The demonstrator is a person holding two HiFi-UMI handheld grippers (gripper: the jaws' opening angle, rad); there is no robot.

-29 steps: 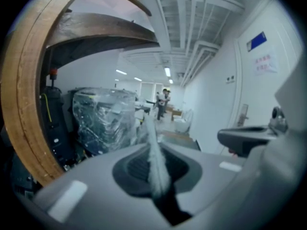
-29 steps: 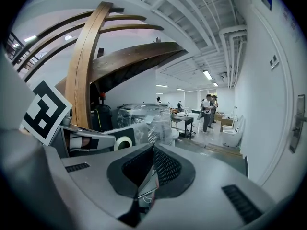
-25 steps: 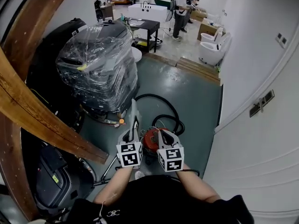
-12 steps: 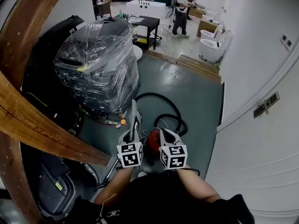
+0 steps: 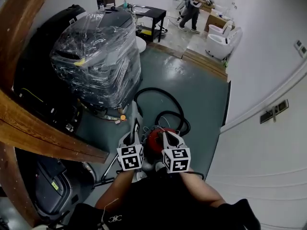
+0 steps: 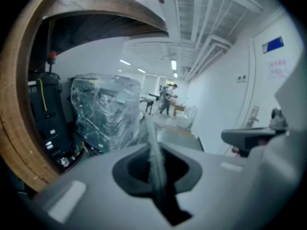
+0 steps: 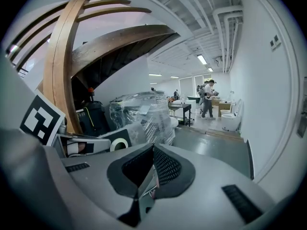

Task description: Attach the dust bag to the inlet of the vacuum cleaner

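1. Dust bag (image 5: pixel 134 118): pale grey, thin and limp-looking, showing as a narrow strip that rises from the left gripper (image 6: pixel 154 150), long axis running up and away from the person.
2. Pinched edge-on between the left gripper's jaws, which are closed onto the fabric (a slim grey ridge splitting the dark pads in the left gripper view).
3. From the right gripper view: a dark panel with a pale round ring (image 7: pixel 119 144) just beside the left gripper, probably the bag's collar and opening.
4. Right gripper (image 7: pixel 152 152): jaws pressed together, nothing clearly caught between them.
5. Red vacuum cleaner (image 5: pixel 156 138) on the grey-green floor (image 5: pixel 192 95), low between the two grippers and just beyond them, partly hidden by both; black hose (image 5: pixel 160 94) looping behind it.
6. Key relation: bag just left of and above the red body, so probably down and rightward to meet the inlet; inlet itself not visible in any view.
7. Left gripper the nearer one, already carrying the bag; right gripper just beside the canister's right side, free to steady it.
8. Plastic-wrapped machine (image 5: pixel 96 56) at upper left, well apart.
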